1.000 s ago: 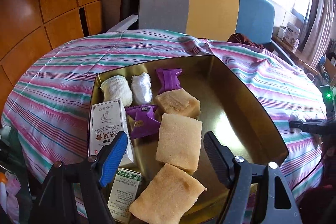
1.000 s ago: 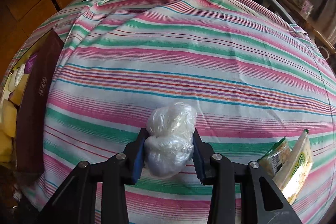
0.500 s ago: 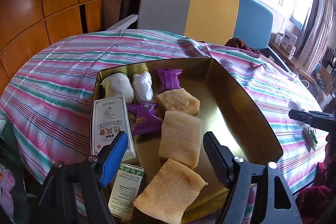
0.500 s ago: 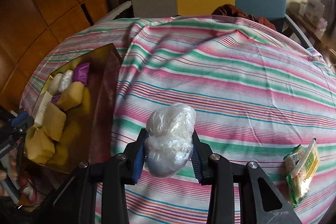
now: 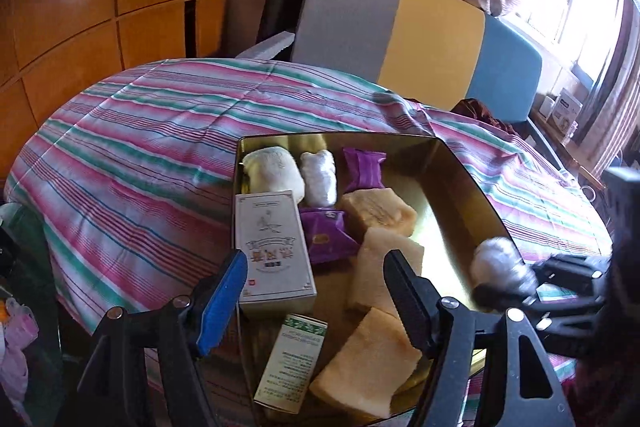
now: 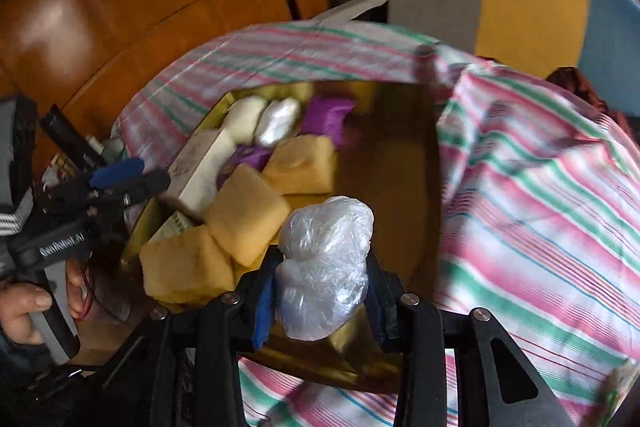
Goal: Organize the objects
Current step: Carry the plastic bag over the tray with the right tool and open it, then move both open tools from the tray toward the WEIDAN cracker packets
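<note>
Right gripper (image 6: pixel 320 291), jaws clenched on plastic-wrapped bundle (image 6: pixel 326 267), carried over near edge of gold tray (image 6: pixel 404 163); bundle's long axis runs upright between the jaws, knob end up. Left gripper (image 5: pixel 312 291) jaws closing, nothing between them, above tray's near end. Tray holds yellow blocks (image 6: pixel 244 223), white box (image 5: pixel 272 247), purple packets (image 5: pixel 362 169), wrapped rolls. Bundle not yet placed; right half free. Striped bench cloth (image 5: pixel 140 155) beyond.
</note>
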Action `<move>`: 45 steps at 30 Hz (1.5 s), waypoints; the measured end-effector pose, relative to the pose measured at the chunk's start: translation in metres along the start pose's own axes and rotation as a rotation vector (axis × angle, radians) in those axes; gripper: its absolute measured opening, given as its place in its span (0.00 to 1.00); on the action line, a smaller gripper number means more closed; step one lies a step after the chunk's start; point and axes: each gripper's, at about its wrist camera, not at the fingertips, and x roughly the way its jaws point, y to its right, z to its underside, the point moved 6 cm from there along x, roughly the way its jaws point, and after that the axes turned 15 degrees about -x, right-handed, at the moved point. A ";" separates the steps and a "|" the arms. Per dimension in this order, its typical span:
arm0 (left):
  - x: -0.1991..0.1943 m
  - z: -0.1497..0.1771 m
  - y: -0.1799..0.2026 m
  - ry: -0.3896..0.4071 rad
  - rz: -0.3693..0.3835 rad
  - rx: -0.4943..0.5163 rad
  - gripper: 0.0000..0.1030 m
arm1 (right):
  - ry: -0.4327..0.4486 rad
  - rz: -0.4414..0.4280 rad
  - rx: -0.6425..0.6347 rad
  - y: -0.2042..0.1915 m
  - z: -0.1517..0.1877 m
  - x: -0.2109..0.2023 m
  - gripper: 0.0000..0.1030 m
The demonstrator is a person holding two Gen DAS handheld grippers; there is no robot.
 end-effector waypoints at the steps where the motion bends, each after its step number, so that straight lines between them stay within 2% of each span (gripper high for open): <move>1: 0.000 0.000 -0.002 -0.003 -0.001 -0.004 0.69 | -0.019 -0.015 -0.015 -0.008 0.001 0.009 0.38; 5: 0.002 0.002 -0.005 -0.012 0.001 -0.006 0.68 | -0.088 -0.061 -0.048 -0.030 0.005 0.044 0.38; 7: 0.003 0.003 -0.005 -0.015 0.002 -0.003 0.68 | -0.104 -0.081 -0.050 -0.037 0.008 0.054 0.42; 9: 0.005 0.004 -0.004 -0.019 0.005 -0.001 0.68 | -0.108 -0.095 -0.039 -0.040 0.010 0.058 0.57; 10: 0.005 0.005 -0.004 -0.020 0.006 0.002 0.68 | -0.109 -0.099 -0.033 -0.041 0.011 0.059 0.60; 15: 0.008 0.008 0.000 -0.029 0.006 0.015 0.68 | -0.098 -0.105 0.009 -0.039 0.017 0.058 0.64; 21: 0.006 0.010 0.002 -0.021 -0.012 0.026 0.68 | -0.100 -0.097 0.025 -0.040 0.018 0.057 0.65; 33: -0.003 0.014 0.014 -0.001 -0.008 0.070 0.68 | 0.003 -0.012 0.041 -0.030 0.008 0.016 0.92; 39: -0.005 0.018 0.025 -0.002 0.002 0.102 0.68 | 0.037 0.034 0.082 -0.014 0.012 -0.004 0.99; 45: -0.007 0.023 0.037 -0.006 0.013 0.138 0.68 | 0.053 0.092 0.145 0.014 0.024 -0.026 1.00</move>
